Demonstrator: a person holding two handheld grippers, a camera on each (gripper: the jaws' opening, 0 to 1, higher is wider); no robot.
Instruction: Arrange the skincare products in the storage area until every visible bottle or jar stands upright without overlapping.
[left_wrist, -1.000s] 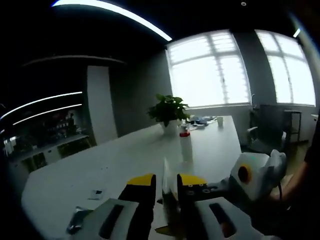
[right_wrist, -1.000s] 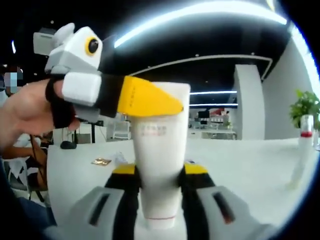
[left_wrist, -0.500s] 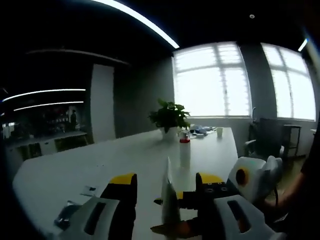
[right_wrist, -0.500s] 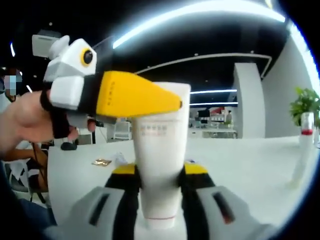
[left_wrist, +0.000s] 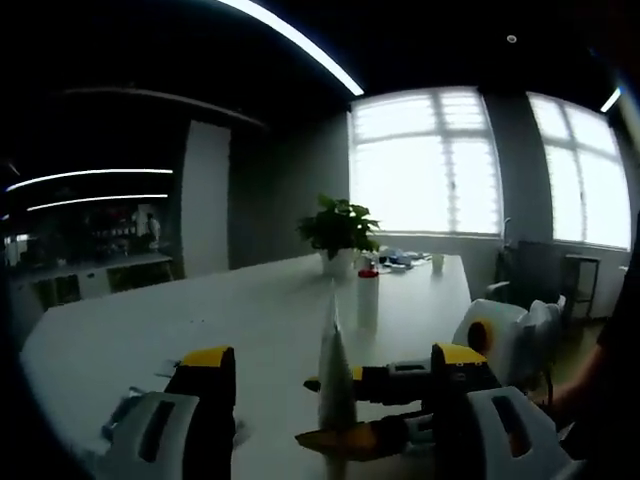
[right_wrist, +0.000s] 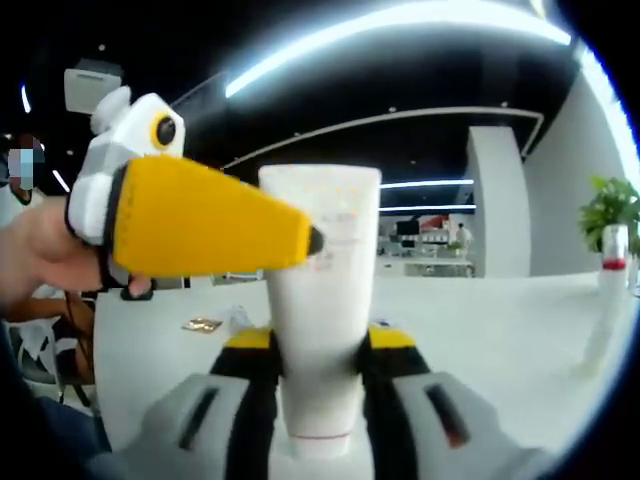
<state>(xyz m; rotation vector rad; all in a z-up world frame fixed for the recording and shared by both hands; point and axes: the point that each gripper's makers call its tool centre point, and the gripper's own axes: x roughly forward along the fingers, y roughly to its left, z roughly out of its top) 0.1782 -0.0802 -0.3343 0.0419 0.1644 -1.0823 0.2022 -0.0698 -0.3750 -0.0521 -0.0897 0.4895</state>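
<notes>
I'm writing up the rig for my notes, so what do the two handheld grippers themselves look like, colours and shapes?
Both match. The left gripper has grey moulded bodies with dark slots, black jaws and yellow tips. The right gripper shows the same grey, black and yellow. From outside, the left gripper has a broad yellow wedge jaw and a white housing with a round orange-ringed part.

Daylight floods through tall windows (left_wrist: 425, 165), blown out white, while ceiling strip lights (right_wrist: 400, 35) glare across a dim office; the fisheye bends edges, and the near white tube (right_wrist: 318, 300) looks soft, overexposed.
</notes>
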